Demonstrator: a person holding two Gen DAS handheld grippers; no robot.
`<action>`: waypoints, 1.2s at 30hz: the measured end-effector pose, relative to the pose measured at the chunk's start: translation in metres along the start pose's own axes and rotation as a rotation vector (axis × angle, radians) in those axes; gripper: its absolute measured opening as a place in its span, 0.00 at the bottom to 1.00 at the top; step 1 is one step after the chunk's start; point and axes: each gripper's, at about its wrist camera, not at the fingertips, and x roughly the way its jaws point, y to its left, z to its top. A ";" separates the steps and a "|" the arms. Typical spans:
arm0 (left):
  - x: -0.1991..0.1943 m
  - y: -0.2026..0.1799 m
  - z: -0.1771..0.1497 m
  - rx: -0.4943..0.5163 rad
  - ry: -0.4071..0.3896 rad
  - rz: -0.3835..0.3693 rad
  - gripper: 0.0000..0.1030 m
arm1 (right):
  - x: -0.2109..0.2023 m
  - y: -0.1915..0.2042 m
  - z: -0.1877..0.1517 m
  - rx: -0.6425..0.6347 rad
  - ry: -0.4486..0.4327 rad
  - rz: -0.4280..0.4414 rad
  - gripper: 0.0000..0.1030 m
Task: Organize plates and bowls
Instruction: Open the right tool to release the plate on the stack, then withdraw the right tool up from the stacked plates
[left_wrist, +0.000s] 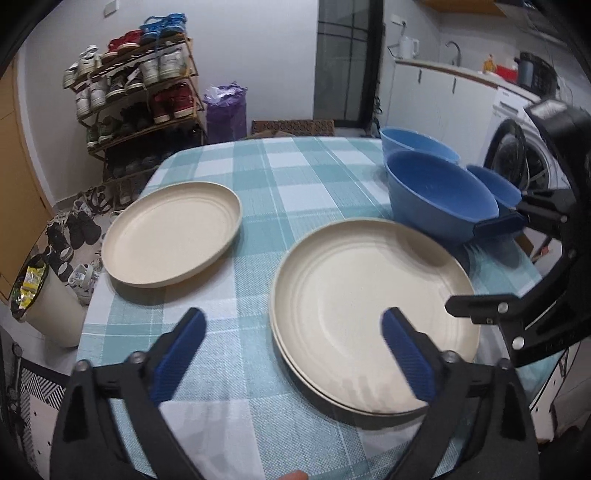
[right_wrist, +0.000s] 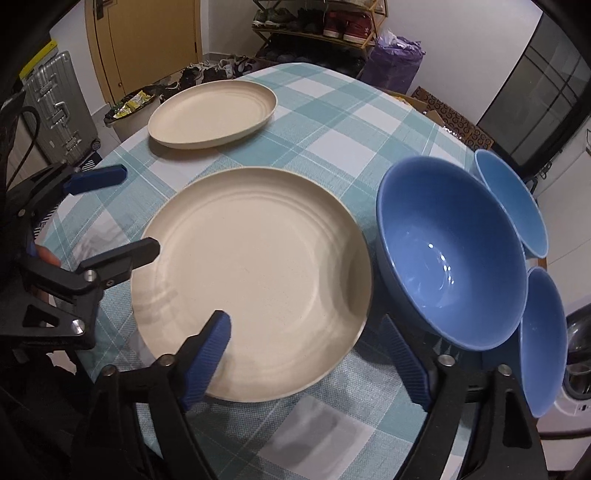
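A stack of two cream plates (left_wrist: 373, 314) (right_wrist: 255, 280) lies on the checked tablecloth near me. A single cream plate (left_wrist: 171, 238) (right_wrist: 214, 112) lies farther off to the left. Three blue bowls sit at the right: a big one (left_wrist: 439, 194) (right_wrist: 450, 254) and two smaller ones (right_wrist: 511, 201) (right_wrist: 543, 343). My left gripper (left_wrist: 293, 334) is open and empty, its right finger over the stack's near rim. My right gripper (right_wrist: 314, 354) is open and empty, its fingers straddling the stack's near right rim, beside the big bowl.
The table (left_wrist: 306, 166) has its right edge just past the bowls. A shoe rack (left_wrist: 136, 88), a bin (left_wrist: 51, 299), a suitcase (right_wrist: 55, 107) and a washing machine (left_wrist: 517, 147) stand around it.
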 end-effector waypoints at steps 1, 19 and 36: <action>-0.002 0.004 0.001 -0.016 -0.012 0.007 1.00 | -0.001 0.001 0.002 -0.004 -0.006 -0.013 0.87; -0.002 0.046 0.007 -0.184 -0.062 0.060 1.00 | -0.030 -0.003 0.032 0.055 -0.149 0.035 0.99; 0.003 0.089 0.010 -0.295 -0.090 0.144 1.00 | -0.034 -0.008 0.067 0.091 -0.215 0.089 0.99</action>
